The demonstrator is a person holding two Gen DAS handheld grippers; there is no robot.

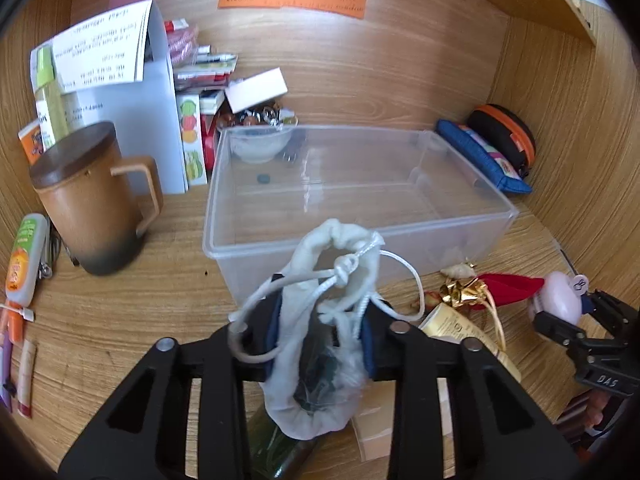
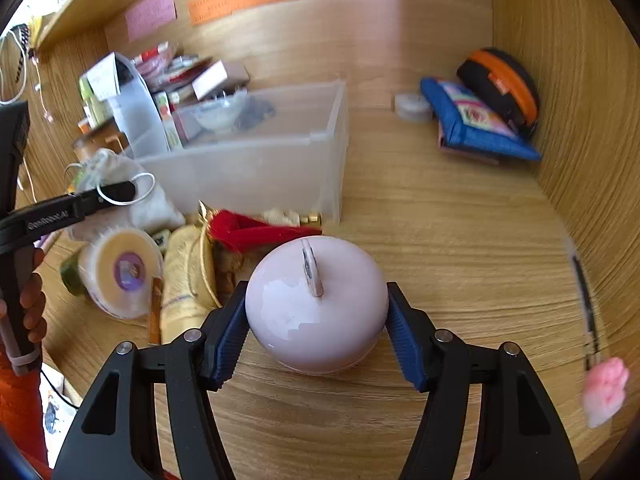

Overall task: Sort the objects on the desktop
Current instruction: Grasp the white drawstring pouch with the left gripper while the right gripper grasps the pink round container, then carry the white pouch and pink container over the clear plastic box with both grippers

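Closest to me, my left gripper [image 1: 320,332] has its jaws pinching a white drawstring pouch [image 1: 320,344]; my right gripper [image 2: 316,332] clamps a pink round case [image 2: 316,304]. Beyond, the clear bin [image 1: 460,236] looks nearly empty, so sorting seems barely begun. Sticky-note writing is unreadable.

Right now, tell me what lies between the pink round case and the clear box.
In the right wrist view, a red velvet pouch with gold ribbon lies between the pink round case and the clear box.
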